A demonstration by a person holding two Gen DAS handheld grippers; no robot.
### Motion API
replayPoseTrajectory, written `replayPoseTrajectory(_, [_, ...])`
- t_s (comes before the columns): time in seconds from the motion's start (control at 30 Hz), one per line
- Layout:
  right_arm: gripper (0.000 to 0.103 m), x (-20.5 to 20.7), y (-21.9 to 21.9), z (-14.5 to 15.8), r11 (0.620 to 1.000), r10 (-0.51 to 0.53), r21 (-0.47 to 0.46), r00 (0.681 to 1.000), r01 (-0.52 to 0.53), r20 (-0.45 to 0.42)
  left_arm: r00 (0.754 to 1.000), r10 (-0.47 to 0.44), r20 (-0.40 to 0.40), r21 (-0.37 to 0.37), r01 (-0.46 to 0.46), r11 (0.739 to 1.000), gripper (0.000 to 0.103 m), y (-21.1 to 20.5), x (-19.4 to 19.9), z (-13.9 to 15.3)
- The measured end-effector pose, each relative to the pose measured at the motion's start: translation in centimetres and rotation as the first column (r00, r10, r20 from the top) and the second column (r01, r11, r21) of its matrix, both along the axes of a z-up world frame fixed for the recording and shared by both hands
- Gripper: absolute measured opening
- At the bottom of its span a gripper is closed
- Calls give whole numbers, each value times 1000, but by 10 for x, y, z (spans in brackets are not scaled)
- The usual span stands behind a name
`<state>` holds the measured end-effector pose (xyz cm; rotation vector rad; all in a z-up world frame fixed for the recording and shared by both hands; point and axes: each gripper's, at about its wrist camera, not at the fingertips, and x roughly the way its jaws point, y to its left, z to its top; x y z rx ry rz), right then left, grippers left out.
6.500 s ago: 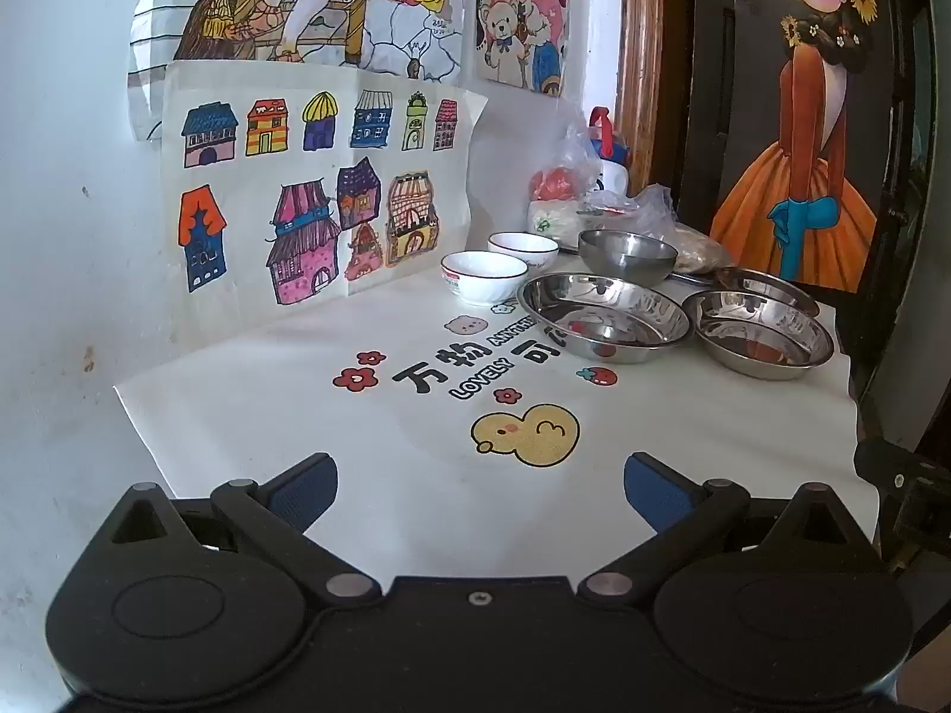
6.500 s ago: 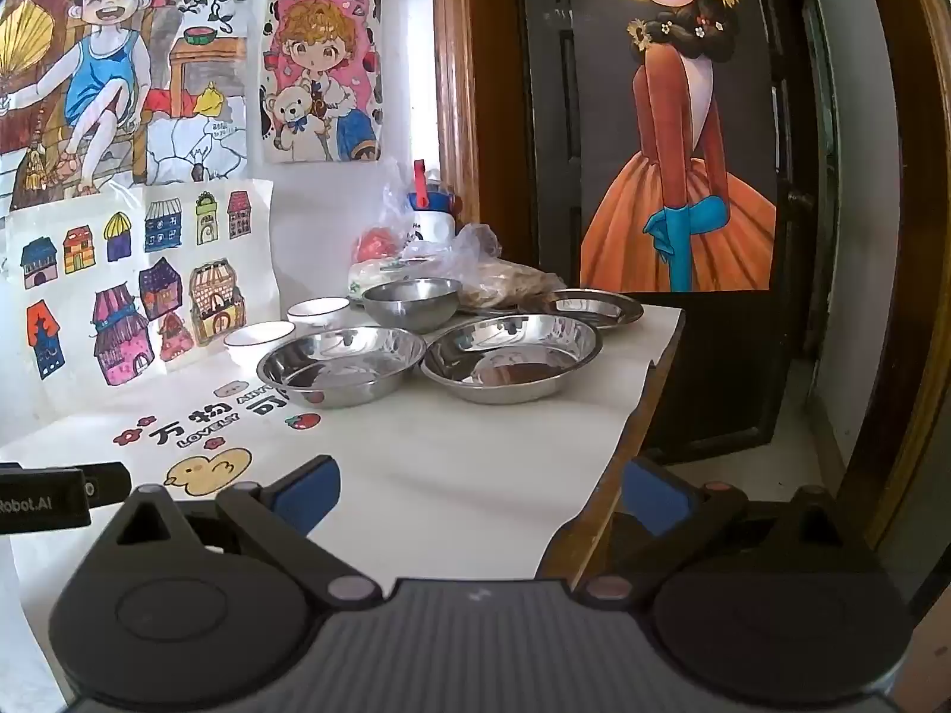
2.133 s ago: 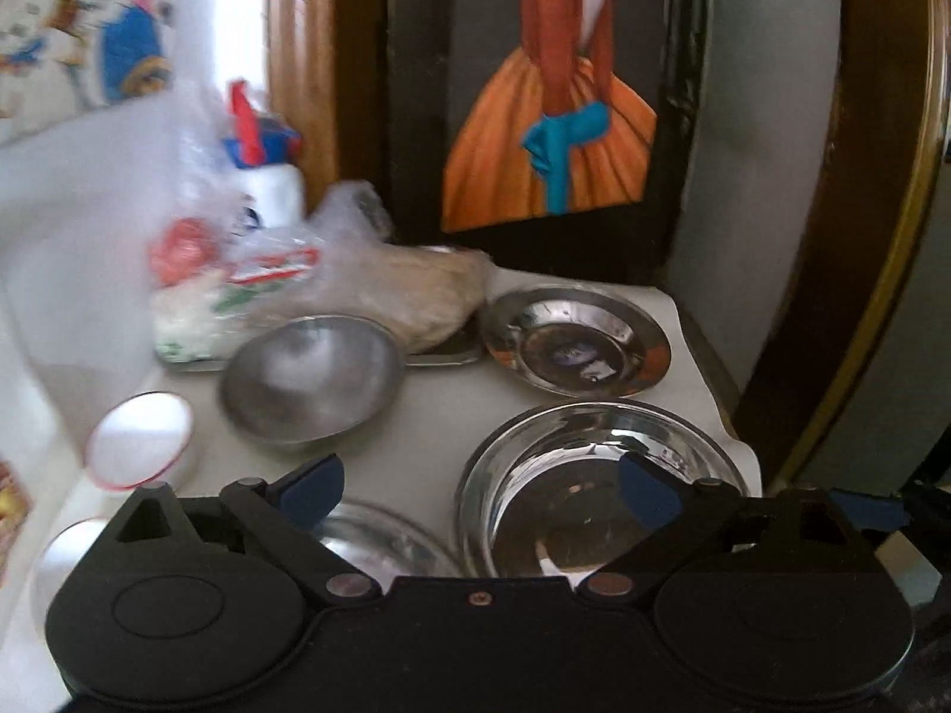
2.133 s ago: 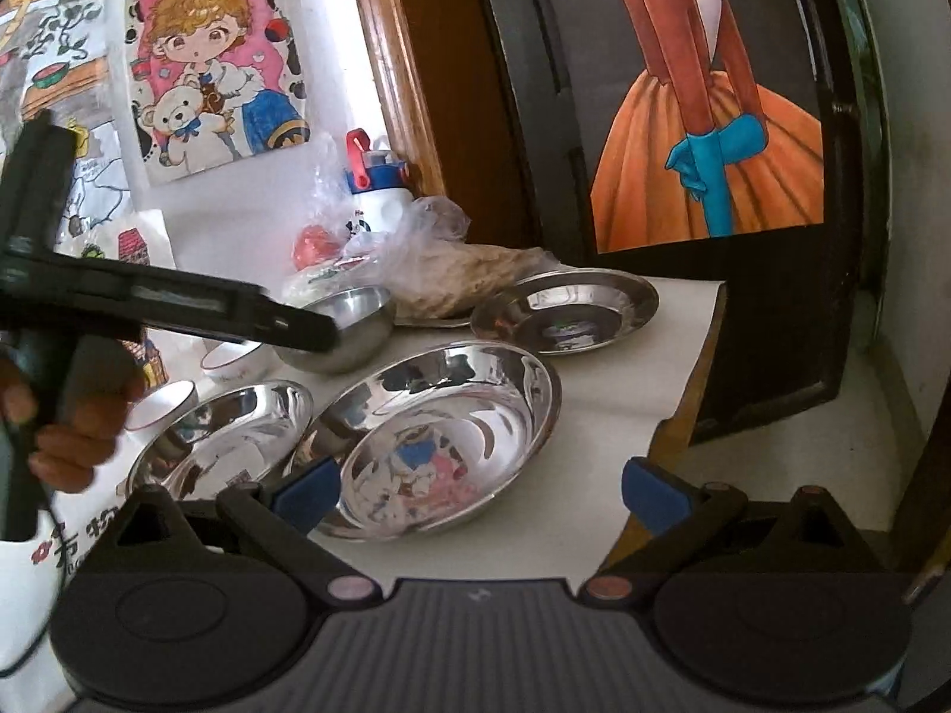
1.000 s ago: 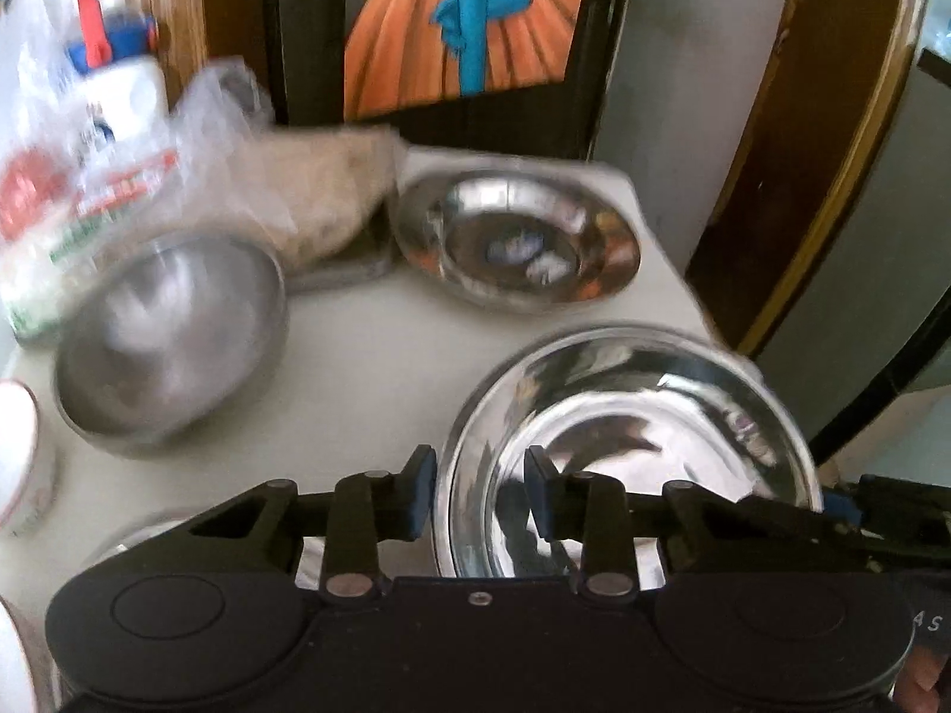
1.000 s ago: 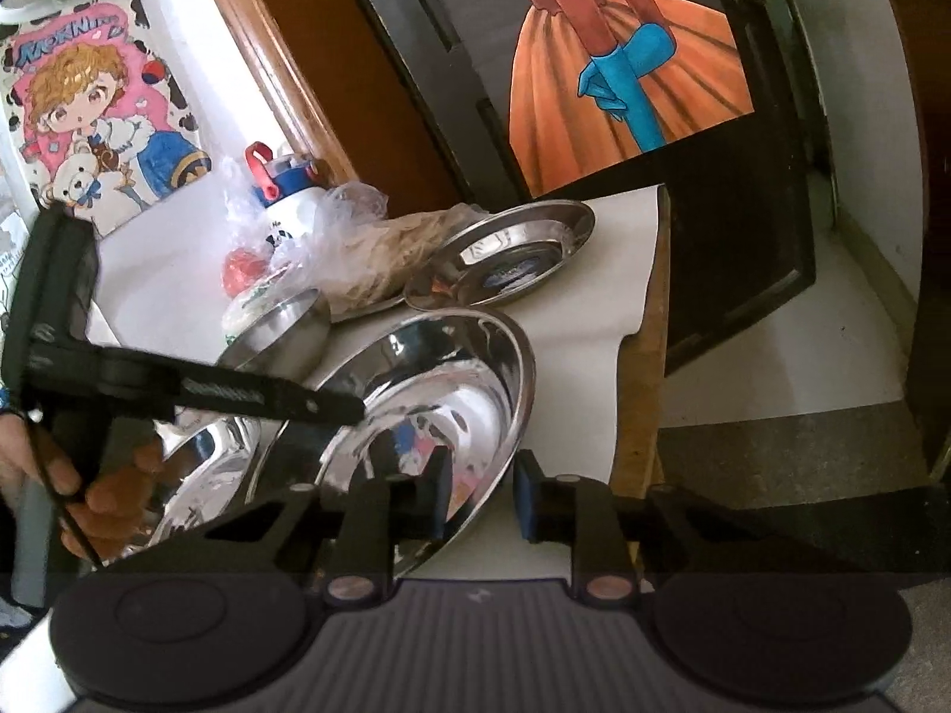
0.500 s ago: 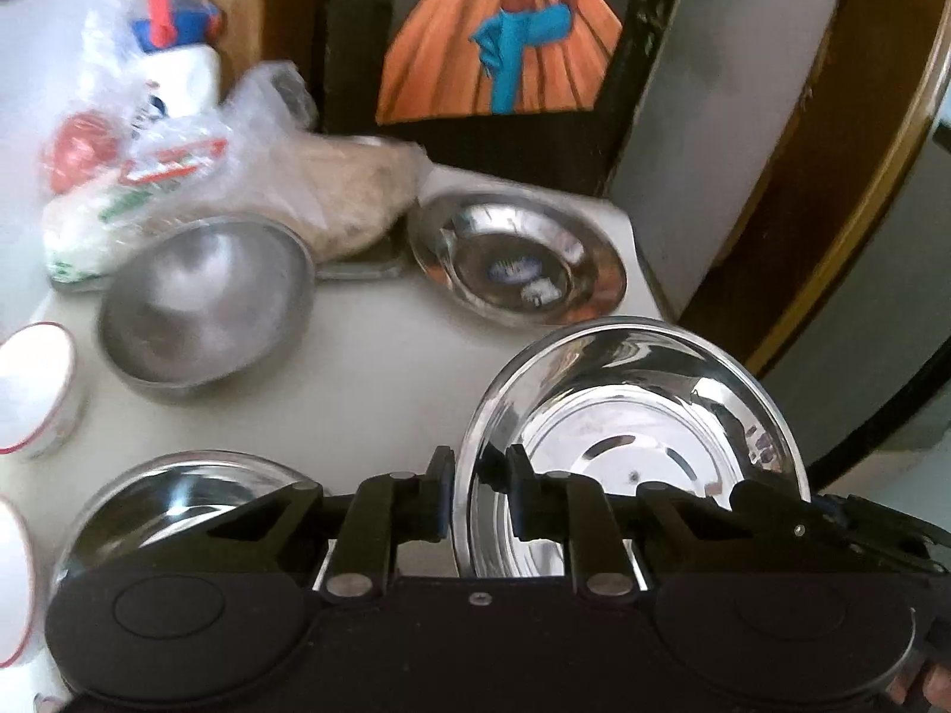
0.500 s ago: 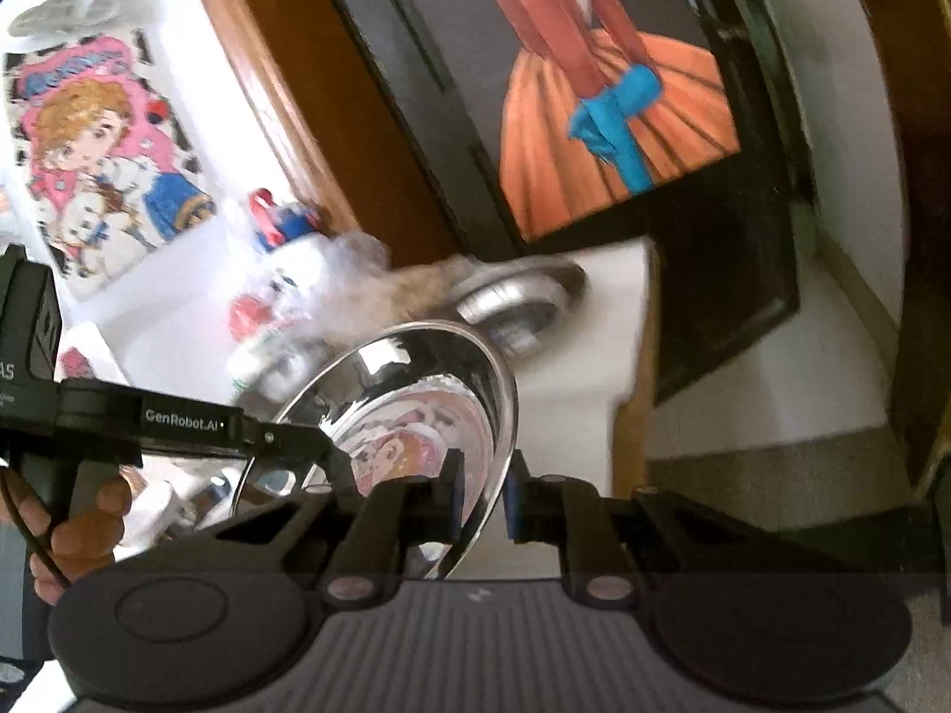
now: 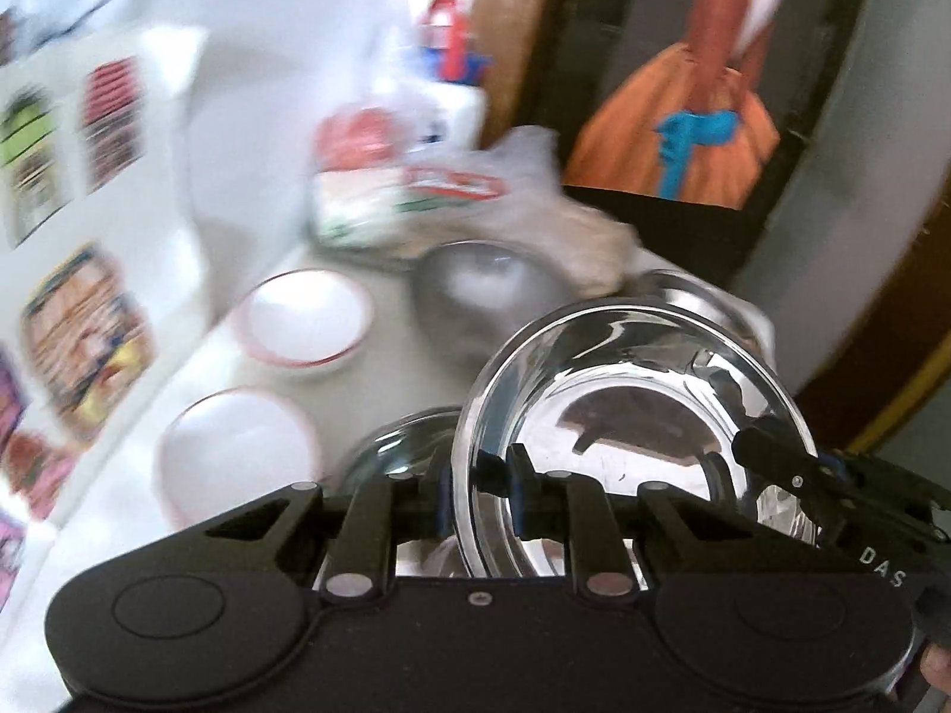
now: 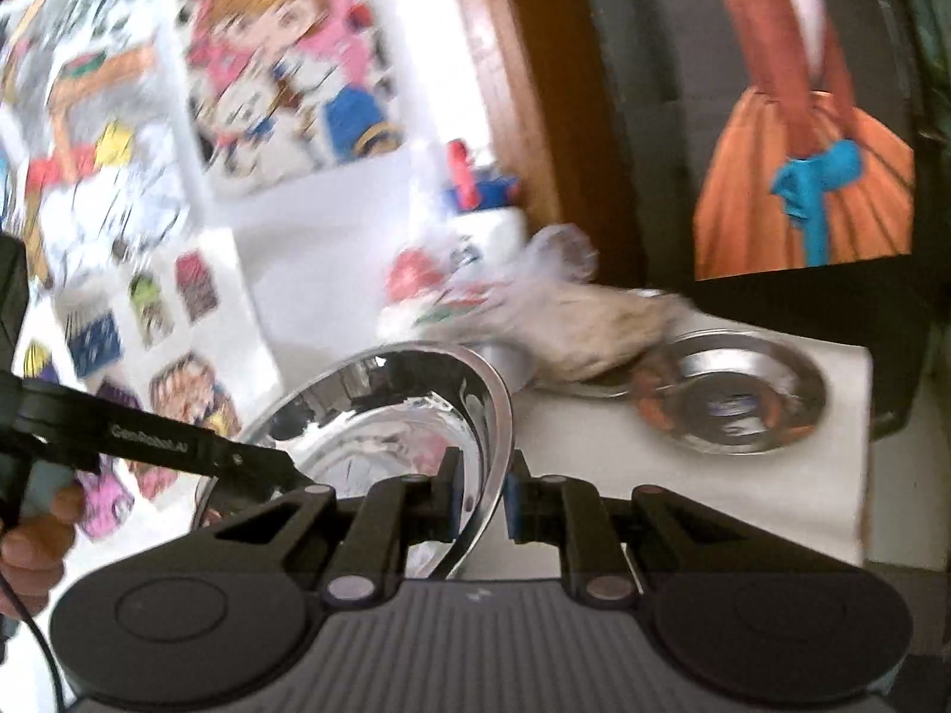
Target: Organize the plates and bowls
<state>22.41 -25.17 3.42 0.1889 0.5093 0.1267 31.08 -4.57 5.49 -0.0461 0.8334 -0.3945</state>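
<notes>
Both grippers hold one large steel basin point(image 9: 642, 404), lifted off the table. My left gripper point(image 9: 475, 499) is shut on its near-left rim. My right gripper point(image 10: 481, 499) is shut on the opposite rim of the same basin point(image 10: 380, 434); its tip also shows in the left wrist view point(image 9: 772, 463). A second steel basin point(image 9: 404, 445) lies on the table just under and left of the lifted one. A deep steel bowl point(image 9: 481, 285) stands behind. Two white red-rimmed bowls point(image 9: 306, 321) point(image 9: 238, 451) sit at the left. A flat steel plate point(image 10: 731, 398) lies at the table's far right.
Plastic bags of food point(image 9: 416, 190) and a white bottle with a red and blue cap point(image 10: 475, 202) stand at the back against the wall. Drawings cover the wall at the left. The table edge point(image 10: 862, 445) drops off at the right beside a dark door.
Both grippers have carried the basin up and to the left, toward the second basin. The views are blurred by the motion. Both stay shut on the rim.
</notes>
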Motion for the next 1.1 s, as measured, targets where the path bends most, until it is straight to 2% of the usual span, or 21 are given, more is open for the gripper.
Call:
replayPoseTrajectory(0.2, [16, 16, 19, -17, 998, 53, -37, 997, -55, -53, 996, 89, -30, 57, -87, 995, 20, 19, -4, -14])
replayPoseTrajectory(0.47, [20, 22, 34, -33, 988, 65, -134, 994, -76, -84, 990, 126, -54, 127, -119, 985, 22, 19, -4, -35])
replayPoseTrajectory(0.73, [23, 24, 47, -38, 972, 75, -220, 996, -85, -52, 991, 130, 7, 203, -129, 971, 24, 11, -7, -39])
replayPoseTrajectory(0.9, [23, 21, 60, -46, 948, 73, -308, 997, -78, -27, 992, 122, 40, 253, -128, 959, 24, 5, -11, -41])
replayPoseTrajectory(0.97, [23, 21, 59, -48, 948, 74, -307, 997, -79, -27, 992, 119, 52, 271, -128, 954, 24, 3, -11, -42])
replayPoseTrajectory(1.1, [25, 21, 61, -54, 940, 72, -333, 997, -71, -12, 991, 121, 51, 268, -130, 955, 24, 3, -10, -42])
